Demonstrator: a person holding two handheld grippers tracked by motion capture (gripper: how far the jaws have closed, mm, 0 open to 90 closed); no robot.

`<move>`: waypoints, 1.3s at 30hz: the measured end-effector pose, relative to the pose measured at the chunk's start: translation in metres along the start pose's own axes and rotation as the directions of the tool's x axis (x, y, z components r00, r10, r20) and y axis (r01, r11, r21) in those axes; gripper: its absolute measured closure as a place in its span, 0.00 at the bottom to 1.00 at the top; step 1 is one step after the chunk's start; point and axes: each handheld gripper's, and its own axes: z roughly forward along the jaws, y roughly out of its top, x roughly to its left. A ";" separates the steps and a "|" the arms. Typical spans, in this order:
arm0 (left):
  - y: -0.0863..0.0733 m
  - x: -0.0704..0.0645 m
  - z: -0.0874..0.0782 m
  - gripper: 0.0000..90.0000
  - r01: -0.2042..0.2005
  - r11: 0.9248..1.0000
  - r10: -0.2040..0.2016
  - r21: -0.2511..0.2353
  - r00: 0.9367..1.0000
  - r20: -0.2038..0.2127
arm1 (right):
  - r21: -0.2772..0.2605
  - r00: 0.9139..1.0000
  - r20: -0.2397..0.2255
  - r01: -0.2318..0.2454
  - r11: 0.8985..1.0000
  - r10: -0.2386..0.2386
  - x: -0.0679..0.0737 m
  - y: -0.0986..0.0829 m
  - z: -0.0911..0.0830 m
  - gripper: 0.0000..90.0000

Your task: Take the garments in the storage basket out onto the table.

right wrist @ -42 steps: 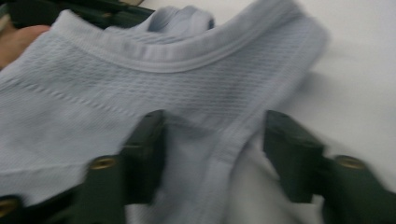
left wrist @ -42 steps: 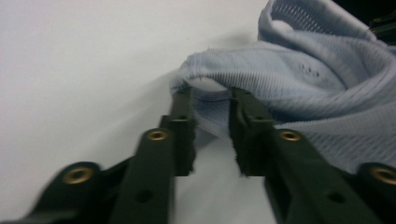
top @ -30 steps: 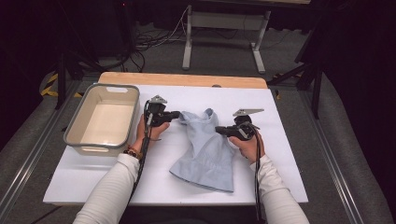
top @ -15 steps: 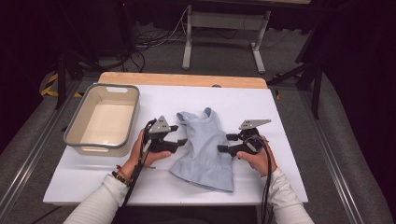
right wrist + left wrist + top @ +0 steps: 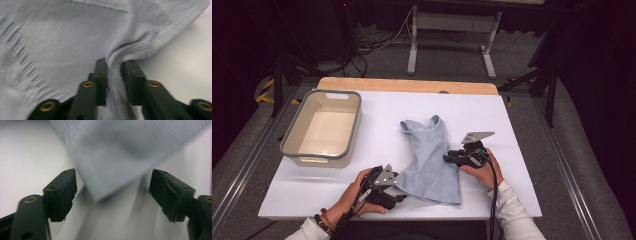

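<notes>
A pale blue ribbed garment (image 5: 430, 159) lies crumpled on the white table (image 5: 512, 130), its neck end toward the far side. My right gripper (image 5: 448, 158) is at the garment's right edge, shut on a fold of its hemmed edge (image 5: 115, 75). My left gripper (image 5: 403, 198) sits at the near left corner of the cloth with its jaws wide open. In the left gripper view that corner of the garment (image 5: 110, 162) lies on the table between and beyond the two fingers (image 5: 62, 192), blurred.
A beige tub with a grey rim (image 5: 292, 145) stands empty at the table's left. A wooden strip (image 5: 407, 86) runs along the far edge. Bare white surface lies right of the garment and along the near edge.
Both hands have drawn back toward the near edge. The left gripper moved from the garment's upper left to its near left corner. The right gripper went down the right edge and shut on it.
</notes>
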 end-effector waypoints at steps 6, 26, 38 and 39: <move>0.006 0.005 0.005 0.52 0.000 1.000 0.000 -0.021 1.000 -0.014 | -0.071 0.999 0.011 0.040 0.997 -0.039 0.008 0.007 -0.020 0.92; 0.017 -0.007 -0.095 0.84 -0.190 0.980 0.122 -0.060 0.813 -0.570 | -0.228 0.999 -0.026 0.025 0.973 -0.031 0.025 0.020 -0.069 0.93; -0.002 -0.051 -0.072 0.73 -0.171 0.982 0.154 -0.085 0.973 -0.174 | 0.006 0.993 0.118 -0.020 1.000 0.019 0.015 -0.031 -0.079 0.91; -0.003 -0.049 -0.074 0.70 -0.156 0.983 0.139 -0.100 0.977 -0.162 | 0.017 0.991 0.131 -0.017 1.000 0.015 0.014 -0.032 -0.079 0.91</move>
